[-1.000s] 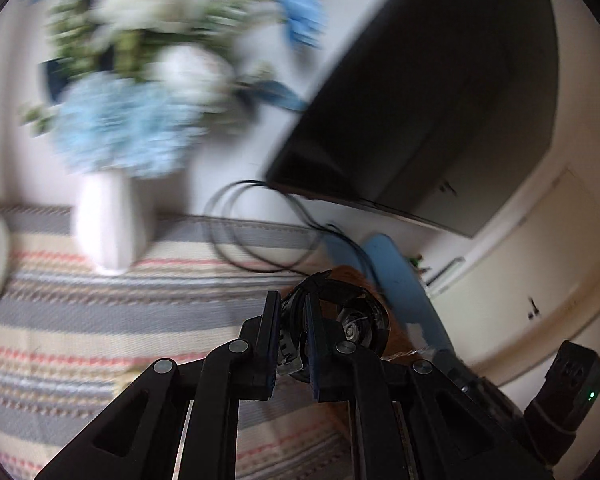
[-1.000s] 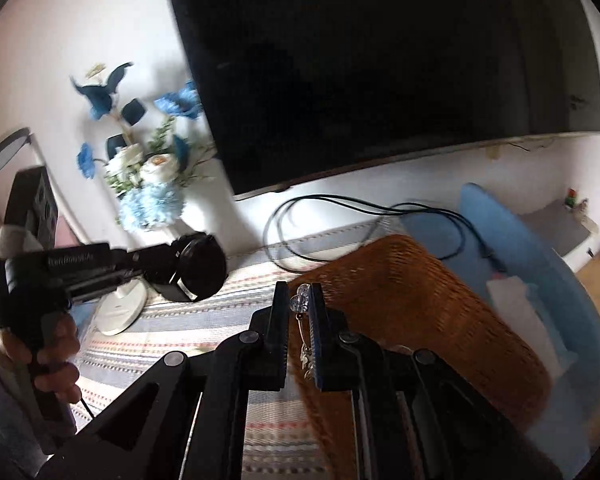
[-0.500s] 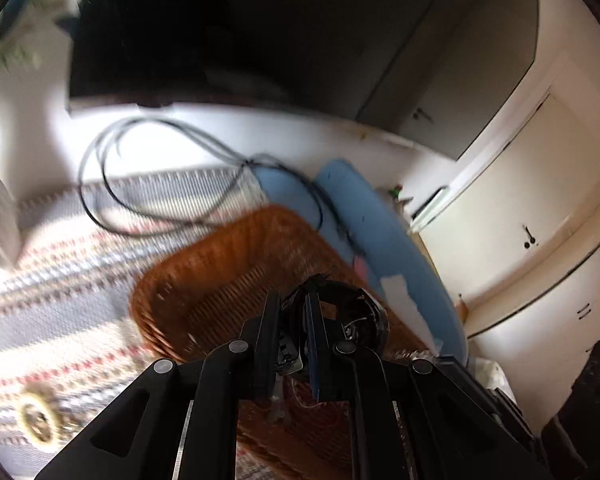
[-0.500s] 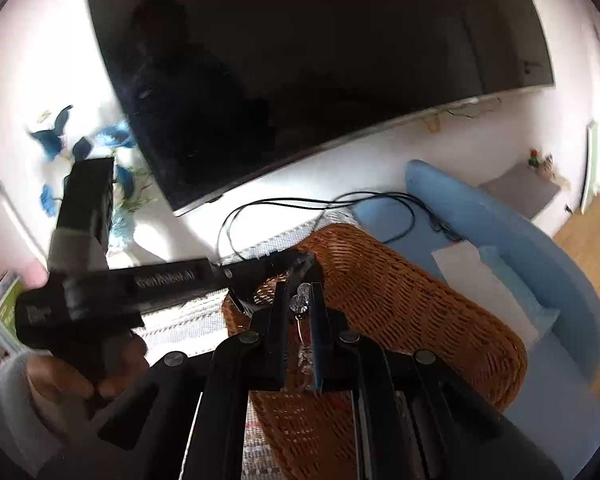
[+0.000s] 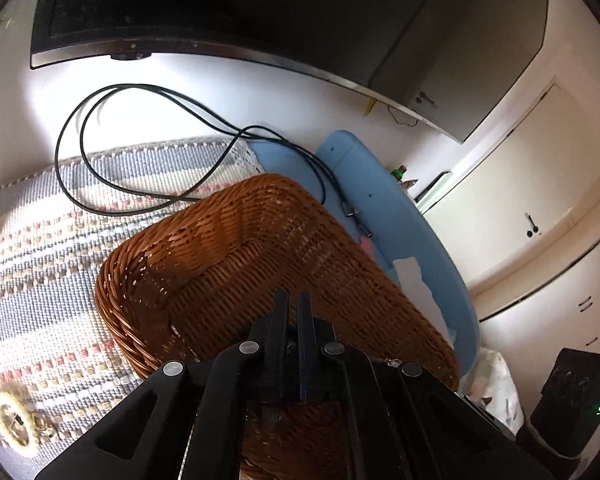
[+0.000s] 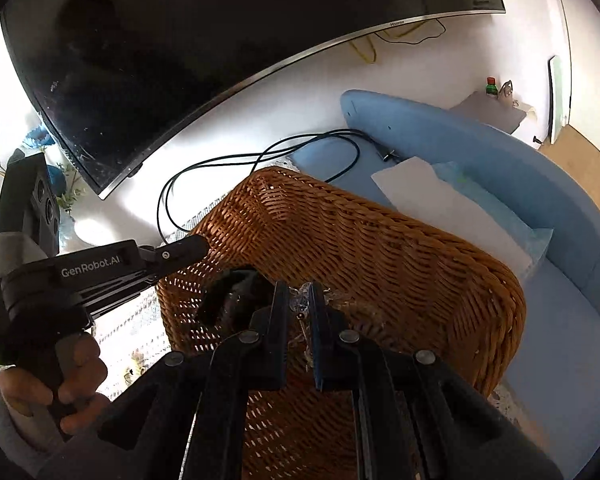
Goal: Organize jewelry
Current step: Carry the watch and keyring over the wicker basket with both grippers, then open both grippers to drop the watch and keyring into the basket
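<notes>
A small clear-beaded dangling earring point(image 6: 300, 307) is pinched between the nearly closed jaws of the right gripper point(image 6: 299, 312), its long axis hanging downward into the brown woven wicker basket point(image 6: 400, 256). The left gripper point(image 5: 293, 320) is held over the same basket with its jaws narrowly parted; what they clasp cannot be told. The basket rests on a striped woven cloth point(image 5: 40, 264) on the bench.

A home living room: wall-mounted television point(image 6: 228, 40), woven runner point(image 5: 40, 248) (striped), flowers point(image 6: 40, 140).
</notes>
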Tool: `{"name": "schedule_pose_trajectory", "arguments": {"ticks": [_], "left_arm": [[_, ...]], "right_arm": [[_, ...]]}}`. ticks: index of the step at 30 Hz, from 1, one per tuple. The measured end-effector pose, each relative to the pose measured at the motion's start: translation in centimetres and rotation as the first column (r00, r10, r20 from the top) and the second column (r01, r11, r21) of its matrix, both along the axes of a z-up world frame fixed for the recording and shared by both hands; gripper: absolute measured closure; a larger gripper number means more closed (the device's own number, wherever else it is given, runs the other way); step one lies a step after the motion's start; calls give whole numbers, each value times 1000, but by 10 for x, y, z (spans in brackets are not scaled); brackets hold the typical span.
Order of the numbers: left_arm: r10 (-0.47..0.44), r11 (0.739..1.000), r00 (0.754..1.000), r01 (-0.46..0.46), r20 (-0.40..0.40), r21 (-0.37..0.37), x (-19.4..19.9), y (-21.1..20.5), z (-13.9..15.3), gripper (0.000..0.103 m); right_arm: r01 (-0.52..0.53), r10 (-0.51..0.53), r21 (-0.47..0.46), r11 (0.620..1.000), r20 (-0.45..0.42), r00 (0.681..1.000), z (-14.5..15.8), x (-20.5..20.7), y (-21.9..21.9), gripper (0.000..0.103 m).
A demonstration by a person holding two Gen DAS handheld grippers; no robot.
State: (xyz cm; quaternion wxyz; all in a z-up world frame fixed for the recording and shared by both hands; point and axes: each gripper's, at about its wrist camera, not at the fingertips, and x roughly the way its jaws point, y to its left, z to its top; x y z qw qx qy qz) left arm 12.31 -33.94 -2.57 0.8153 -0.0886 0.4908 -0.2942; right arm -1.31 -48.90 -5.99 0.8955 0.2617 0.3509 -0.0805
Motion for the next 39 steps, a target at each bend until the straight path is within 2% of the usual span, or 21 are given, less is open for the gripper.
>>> {"name": "schedule_pose_trajectory", "arguments": {"ticks": [8, 24, 30, 32, 33, 34, 35, 36, 37, 39], "left_arm": [[-43, 999, 999, 42, 6, 28, -7, -10, -3, 100], [-24, 999, 1000, 24, 1, 22, -9, 0, 4, 100], [-43, 999, 999, 43, -6, 27, -13, 1, 9, 100], [-54, 998, 999, 54, -6, 28, -15, 2, 13, 94], [-55, 998, 998, 55, -5, 28, -17, 3, 15, 90], [-52, 998, 999, 52, -3, 26, -18, 6, 17, 76], [-41, 999, 999, 41, -1, 20, -20, 10, 21, 61], [-31, 999, 1000, 31, 2, 11, -21, 15, 23, 56], [-18, 1000, 1000, 18, 7, -6, -23, 21, 28, 49], [5, 1000, 1000, -5, 24, -20, -28, 36, 37, 43]], "right_arm": [[8, -7, 7, 1000, -33, 999, -7, 2, -2, 92], [7, -7, -7, 1000, -48, 999, -3, 3, 3, 92], [16, -17, -27, 1000, -54, 998, 2, 0, 5, 90], [19, -22, -45, 999, -55, 998, 6, 0, 6, 88], [20, -22, -53, 998, -53, 998, 8, 0, 7, 80], [19, -22, -63, 998, -49, 999, 12, 0, 9, 74], [20, -23, -77, 997, -45, 999, 15, -1, 11, 57], [22, -25, -85, 996, -36, 999, 18, -1, 13, 45], [22, -24, -88, 996, -25, 999, 21, -2, 15, 42], [10, -11, -97, 995, -8, 1000, 28, -2, 20, 37]]}}
